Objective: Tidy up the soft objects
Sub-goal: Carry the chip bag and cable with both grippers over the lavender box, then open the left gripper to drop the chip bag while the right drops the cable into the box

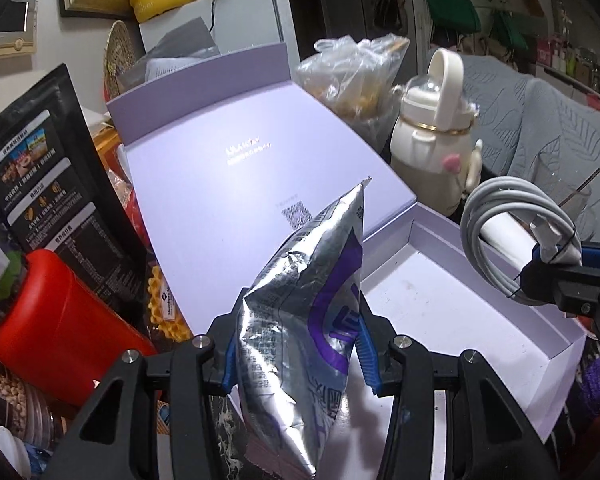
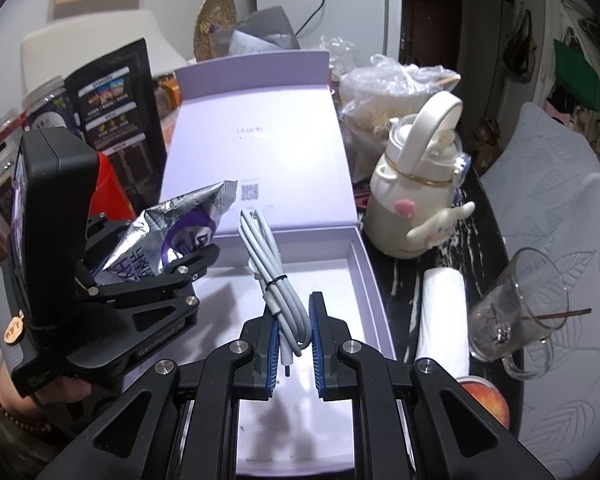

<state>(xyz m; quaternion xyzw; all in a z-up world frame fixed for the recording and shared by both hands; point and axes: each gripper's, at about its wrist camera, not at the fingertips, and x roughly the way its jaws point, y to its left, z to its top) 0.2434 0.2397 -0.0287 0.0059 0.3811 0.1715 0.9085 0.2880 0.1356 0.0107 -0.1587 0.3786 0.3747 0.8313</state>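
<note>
My left gripper (image 1: 298, 344) is shut on a puffy silver-and-purple snack bag (image 1: 300, 312), which sticks up between the blue pads over the near left corner of an open lilac box tray (image 1: 460, 320). The hinged lid (image 1: 240, 152) lies flat behind the tray. In the right wrist view my right gripper (image 2: 294, 320) is shut on a tied coil of grey cable (image 2: 268, 264), held above the tray's white floor (image 2: 332, 280). The left gripper (image 2: 172, 256) with the snack bag (image 2: 180, 228) is at the left there. The right gripper (image 1: 560, 276) and cable (image 1: 496, 216) show at the right edge of the left wrist view.
Right of the box stand a cream handled bottle (image 2: 412, 200), a white roll (image 2: 444, 312), a glass mug (image 2: 516, 312) and an apple (image 2: 488, 404). A red container (image 1: 60, 328) and black pouch (image 1: 48, 176) crowd the left. A clear plastic bag (image 1: 352, 76) sits behind.
</note>
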